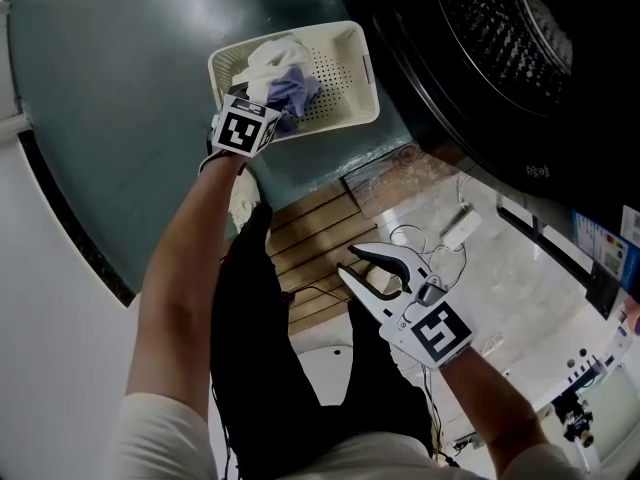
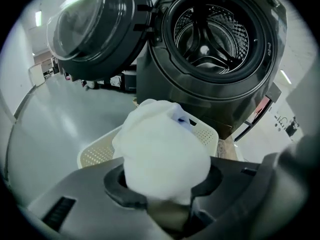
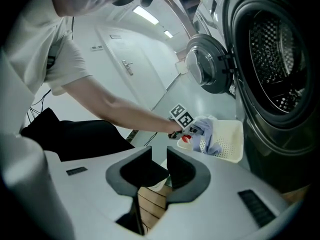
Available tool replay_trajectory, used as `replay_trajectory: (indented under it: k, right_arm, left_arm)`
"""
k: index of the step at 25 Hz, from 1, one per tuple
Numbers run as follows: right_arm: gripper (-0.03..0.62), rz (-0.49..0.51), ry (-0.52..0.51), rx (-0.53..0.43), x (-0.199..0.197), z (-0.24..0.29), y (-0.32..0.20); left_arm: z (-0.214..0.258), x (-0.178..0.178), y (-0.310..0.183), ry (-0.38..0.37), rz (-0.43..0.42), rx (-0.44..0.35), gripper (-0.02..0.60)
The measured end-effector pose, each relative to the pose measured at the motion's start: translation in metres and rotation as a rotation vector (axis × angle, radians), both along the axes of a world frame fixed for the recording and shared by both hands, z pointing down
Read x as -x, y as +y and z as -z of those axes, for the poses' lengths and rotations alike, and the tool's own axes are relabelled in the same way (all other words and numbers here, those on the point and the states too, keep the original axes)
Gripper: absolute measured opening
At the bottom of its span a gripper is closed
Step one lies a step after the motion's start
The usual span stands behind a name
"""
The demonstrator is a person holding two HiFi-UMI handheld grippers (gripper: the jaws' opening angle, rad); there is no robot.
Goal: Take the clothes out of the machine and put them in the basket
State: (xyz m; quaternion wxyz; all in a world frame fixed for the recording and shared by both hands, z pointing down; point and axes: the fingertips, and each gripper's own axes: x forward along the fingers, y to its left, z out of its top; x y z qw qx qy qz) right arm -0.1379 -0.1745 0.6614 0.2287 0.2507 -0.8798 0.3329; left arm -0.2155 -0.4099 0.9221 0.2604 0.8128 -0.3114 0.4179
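Note:
A cream perforated basket [image 1: 345,43] stands on the grey floor beside the dark washing machine, whose drum [image 1: 510,28] is open. In the basket lie a white cloth [image 1: 275,56] and a lavender garment [image 1: 295,93]. My left gripper [image 1: 272,108] reaches down over the basket's near rim. In the left gripper view it [image 2: 165,184] is shut on a white cloth bundle [image 2: 160,144], above the basket [image 2: 95,154]. My right gripper [image 1: 350,263] hangs lower down, away from the basket. Its jaws [image 3: 159,166] stand a narrow gap apart with nothing between them.
The machine's round door [image 2: 95,29] is swung open to the left, and the drum [image 2: 210,29] looks empty. Wooden slats [image 1: 305,248], a white adapter [image 1: 458,226] with loose cables, and clear sheeting lie on the floor below the machine. The person's black trousers [image 1: 250,368] fill the bottom middle.

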Motion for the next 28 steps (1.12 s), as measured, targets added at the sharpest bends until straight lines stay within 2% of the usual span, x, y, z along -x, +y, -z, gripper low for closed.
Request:
replay_trajectory:
  k: [5,9,15,19,28]
  right_arm:
    - [0.095,0.010,0.024,0.023,-0.001,-0.012,-0.005]
    - [0.095,0.009,0.040,0.031,-0.003,-0.017,-0.008]
    - [0.095,-0.009,0.042,0.042,-0.001,-0.020,-0.009]
    - [0.095,-0.004,0.042,0.049,-0.001,-0.019,-0.003]
    - [0.095,0.002,0.021,0.022,-0.002,-0.007,0.010]
  left_arm:
    - [-0.032,-0.001,0.002,-0.045,-0.020,0.052,0.209]
    - [-0.052,0.005,-0.001,-0.073,0.006,0.064,0.228]
    - [-0.071,0.012,0.000,-0.154,-0.021,0.111,0.344]
    - [-0.081,0.020,0.014,-0.153,0.018,0.162,0.364]
    - [-0.044,0.015,0.014,-0.130,0.020,0.088,0.363]
